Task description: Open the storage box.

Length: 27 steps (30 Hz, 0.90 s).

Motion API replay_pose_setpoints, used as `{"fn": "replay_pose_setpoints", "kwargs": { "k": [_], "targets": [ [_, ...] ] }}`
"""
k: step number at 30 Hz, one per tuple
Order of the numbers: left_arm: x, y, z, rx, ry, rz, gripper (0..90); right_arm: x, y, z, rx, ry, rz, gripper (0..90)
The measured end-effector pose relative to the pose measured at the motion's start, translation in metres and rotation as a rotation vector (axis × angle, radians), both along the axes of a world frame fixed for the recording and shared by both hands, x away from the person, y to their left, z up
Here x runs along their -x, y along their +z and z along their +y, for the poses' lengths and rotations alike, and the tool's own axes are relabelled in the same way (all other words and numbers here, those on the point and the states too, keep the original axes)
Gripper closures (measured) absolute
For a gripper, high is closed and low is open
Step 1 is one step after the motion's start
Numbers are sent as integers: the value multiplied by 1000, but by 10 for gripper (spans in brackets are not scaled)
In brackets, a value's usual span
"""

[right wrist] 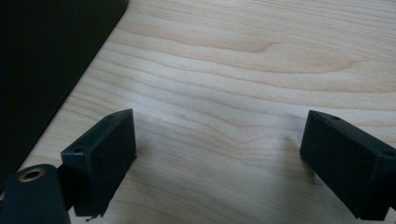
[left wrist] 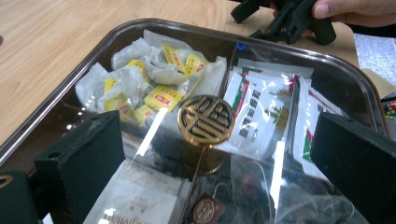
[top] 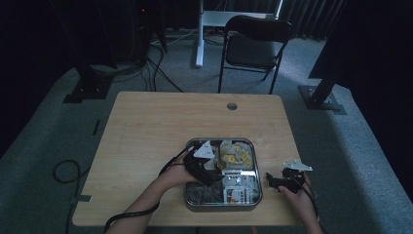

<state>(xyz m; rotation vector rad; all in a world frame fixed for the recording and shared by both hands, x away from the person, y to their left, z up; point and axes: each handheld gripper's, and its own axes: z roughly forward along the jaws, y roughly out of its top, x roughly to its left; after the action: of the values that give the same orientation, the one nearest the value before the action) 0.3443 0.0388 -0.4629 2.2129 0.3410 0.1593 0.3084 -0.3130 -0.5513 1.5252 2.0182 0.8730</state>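
High view: wooden table, left gripper hovering over the metal tin, which sits near the front edge with a clear lid over it; right gripper parked on bare tabletop just right of the tin, touching nothing. Left gripper view: jaws wide apart, nothing between them, straddling the round brass knob at the lid centre; knob not yet touched by either pad. Under the lid, left to right: yellow-tagged tea bags, then white sachets with red-green print. Right gripper view: jaws released, only wood grain between them, dark tin wall at the left edge. Step looks like approach to grasp the knob and lift the lid off. Next move calls for lowering slightly, centring the knob, closing on it, then lifting straight up; the right gripper might steady the tin.
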Motion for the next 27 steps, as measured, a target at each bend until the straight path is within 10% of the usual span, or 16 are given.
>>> {"fn": "replay_pose_setpoints", "kwargs": {
  "k": [27],
  "targets": [
    [-13, -14, -20, -104, 39, 20, 417, 0, 0, 0, 0, 0, 0, 100]
  ]
}}
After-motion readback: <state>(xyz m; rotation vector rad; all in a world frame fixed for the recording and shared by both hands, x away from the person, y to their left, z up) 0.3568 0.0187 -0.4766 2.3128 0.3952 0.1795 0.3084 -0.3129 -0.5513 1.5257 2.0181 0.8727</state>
